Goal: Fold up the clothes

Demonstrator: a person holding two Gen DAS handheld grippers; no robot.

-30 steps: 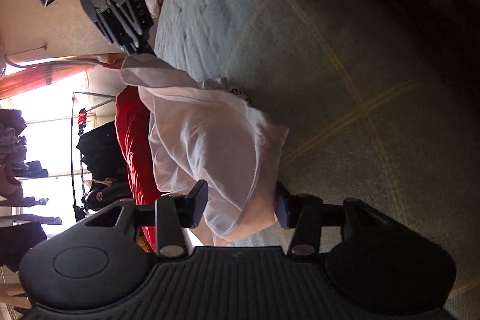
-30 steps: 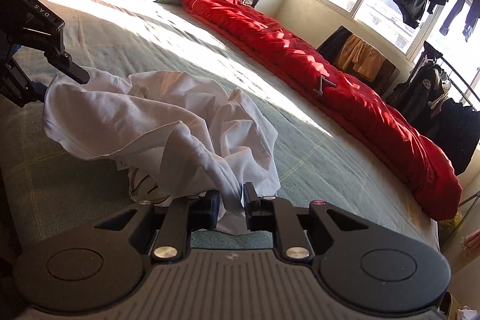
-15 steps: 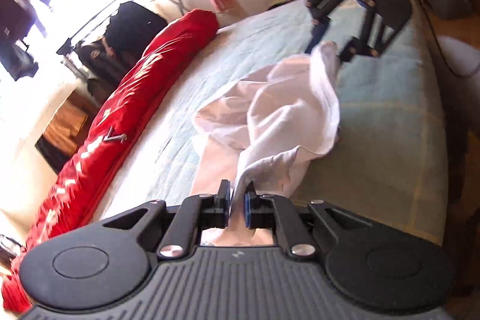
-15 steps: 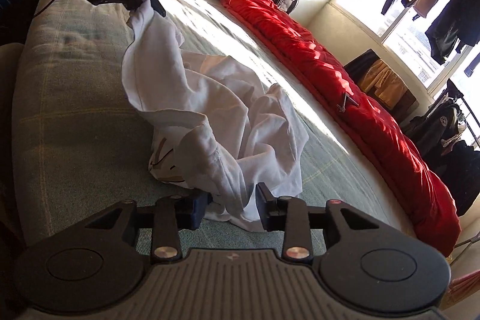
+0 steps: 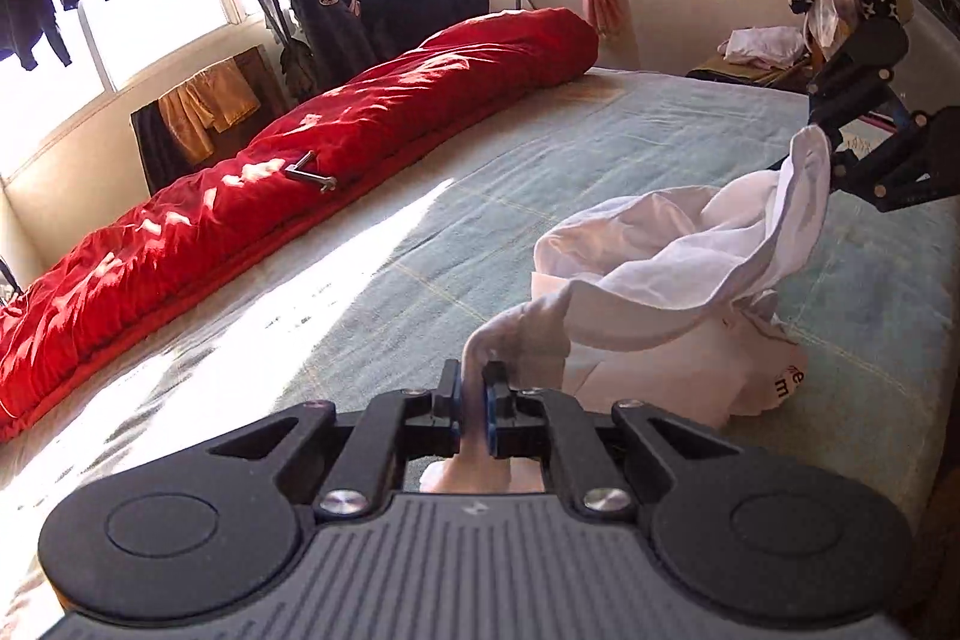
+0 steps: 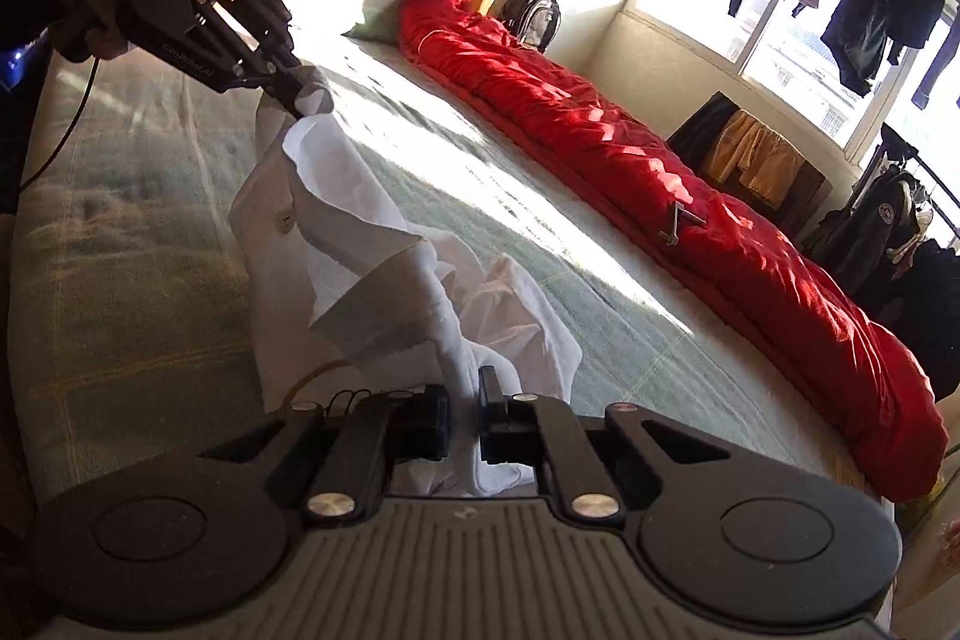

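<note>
We read little here; on the white garment [image 5: 690, 376] dark printed letters show at its lower edge, seemingly "e" and "m", the rest folded away; the left gripper [image 6: 303, 100] carries pale lettering along its body, too blurred for us to spell.

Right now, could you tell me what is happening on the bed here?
A person is holding a white garment with two handheld tongs over the green bedspread. The left tongs are shut on one bunched end, and the right tongs are shut on another end. The cloth hangs crumpled between them, with its lower part resting on the bed. Nothing is folded yet. A red quilt lies along the far side.
</note>
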